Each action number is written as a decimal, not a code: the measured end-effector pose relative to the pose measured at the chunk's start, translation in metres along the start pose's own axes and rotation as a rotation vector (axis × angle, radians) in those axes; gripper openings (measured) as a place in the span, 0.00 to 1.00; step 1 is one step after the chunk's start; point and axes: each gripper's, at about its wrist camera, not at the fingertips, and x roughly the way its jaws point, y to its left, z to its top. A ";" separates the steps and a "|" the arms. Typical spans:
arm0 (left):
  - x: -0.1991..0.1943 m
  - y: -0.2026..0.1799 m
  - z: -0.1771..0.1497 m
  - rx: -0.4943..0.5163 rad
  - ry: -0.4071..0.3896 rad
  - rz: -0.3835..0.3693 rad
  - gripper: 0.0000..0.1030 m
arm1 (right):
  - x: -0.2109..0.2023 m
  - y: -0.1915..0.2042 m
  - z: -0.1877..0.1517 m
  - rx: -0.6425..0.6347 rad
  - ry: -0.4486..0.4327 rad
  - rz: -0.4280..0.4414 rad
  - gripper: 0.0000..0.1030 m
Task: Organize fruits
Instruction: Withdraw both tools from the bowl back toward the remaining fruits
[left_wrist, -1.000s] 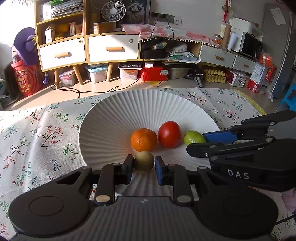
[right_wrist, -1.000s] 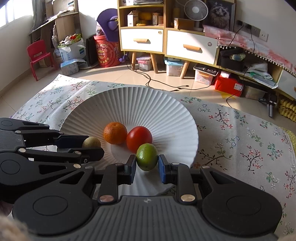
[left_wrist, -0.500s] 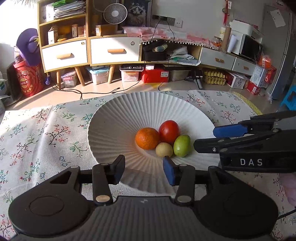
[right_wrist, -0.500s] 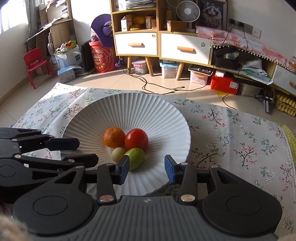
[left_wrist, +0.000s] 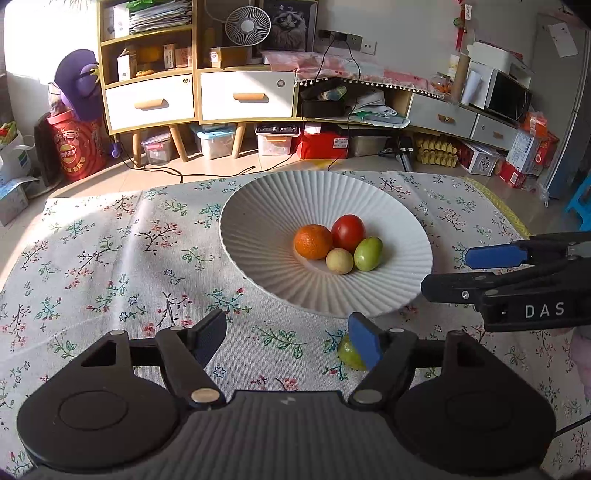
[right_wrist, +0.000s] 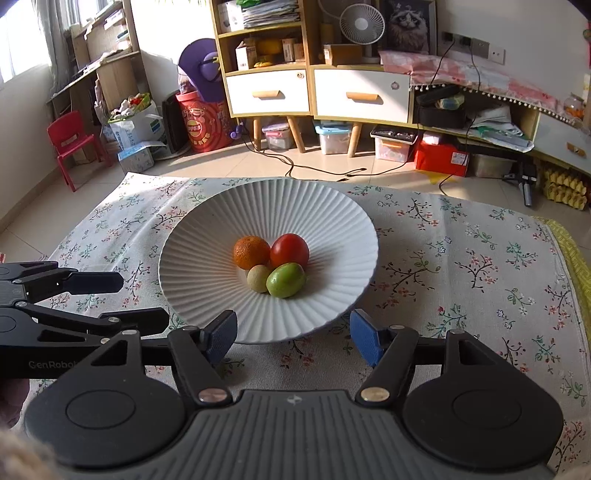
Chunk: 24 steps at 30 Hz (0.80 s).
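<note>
A white ribbed plate (left_wrist: 258, 206) (right_wrist: 207, 229) on the flowered cloth holds an orange (left_wrist: 312, 242) (right_wrist: 251, 252), a red tomato (left_wrist: 348, 232) (right_wrist: 289, 250), a green fruit (left_wrist: 368, 253) (right_wrist: 286, 280) and a small yellowish fruit (left_wrist: 339, 261) (right_wrist: 258, 278), all touching in a cluster. My left gripper (left_wrist: 287, 334) (right_wrist: 135, 302) hovers short of the plate's near-left rim, jaws opening, nothing between them. Another green fruit (left_wrist: 349, 354) lies on the cloth, half hidden behind its right finger. My right gripper (right_wrist: 293, 332) (left_wrist: 458, 271) is at the near rim, jaws opening and empty.
The flowered tablecloth (left_wrist: 129, 258) covers the table to its far edge. Beyond it lie the floor with cables, storage boxes, a cabinet with two white drawers (left_wrist: 199, 99), and a red child's chair (right_wrist: 72, 142) at the left.
Both grippers let go: the left released the small yellowish fruit, the right the green fruit, both into the plate. The jaws spread wide and both grippers drew back from the plate.
</note>
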 end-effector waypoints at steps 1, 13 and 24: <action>-0.002 0.001 -0.002 -0.002 0.001 0.004 0.71 | -0.001 0.001 -0.002 0.002 0.000 0.001 0.68; -0.022 0.015 -0.034 -0.019 0.017 0.035 0.91 | -0.009 0.014 -0.024 -0.020 0.006 0.024 0.91; -0.029 0.041 -0.068 -0.070 0.045 0.057 0.94 | -0.010 0.024 -0.048 -0.056 0.009 0.039 0.97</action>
